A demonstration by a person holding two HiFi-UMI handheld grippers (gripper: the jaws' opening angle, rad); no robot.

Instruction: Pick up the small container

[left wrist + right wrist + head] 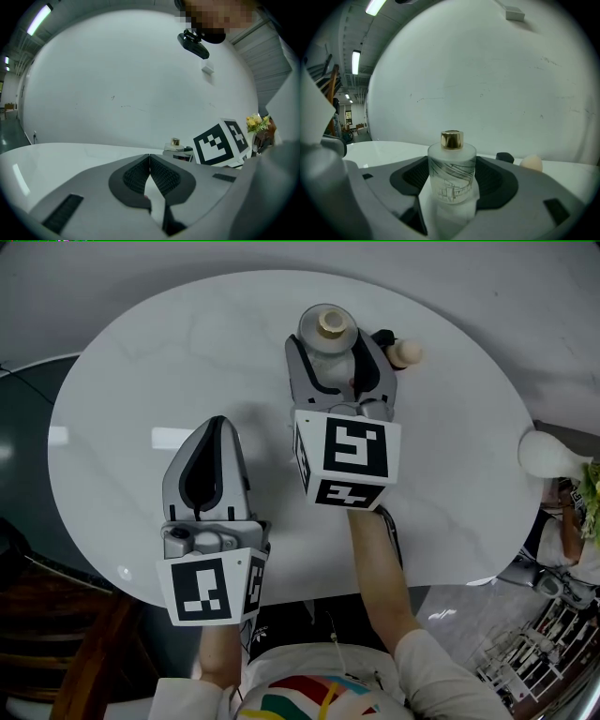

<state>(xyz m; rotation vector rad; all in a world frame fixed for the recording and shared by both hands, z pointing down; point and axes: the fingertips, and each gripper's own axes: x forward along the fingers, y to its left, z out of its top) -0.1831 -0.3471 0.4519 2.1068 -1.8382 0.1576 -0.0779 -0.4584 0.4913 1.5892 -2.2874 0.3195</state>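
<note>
The small container [328, 331] is a frosted glass bottle with a gold cap, upright at the far middle of the round white table [187, 343]. My right gripper [333, 345] reaches around it, and in the right gripper view both dark pads press the sides of the bottle [452, 176], so the right gripper [452, 190] is shut on it. I cannot tell whether it is off the table. My left gripper [212, 427] hovers over the near left of the table, its jaws together with nothing between them [150, 159]. From the left gripper view the bottle's cap [176, 141] shows far off.
A beige egg-shaped thing [405, 353] and a small black object [382, 336] lie just right of the bottle. A white vase [544, 454] with flowers [591, 493] stands past the table's right edge. A dark chair [28, 427] is at the left.
</note>
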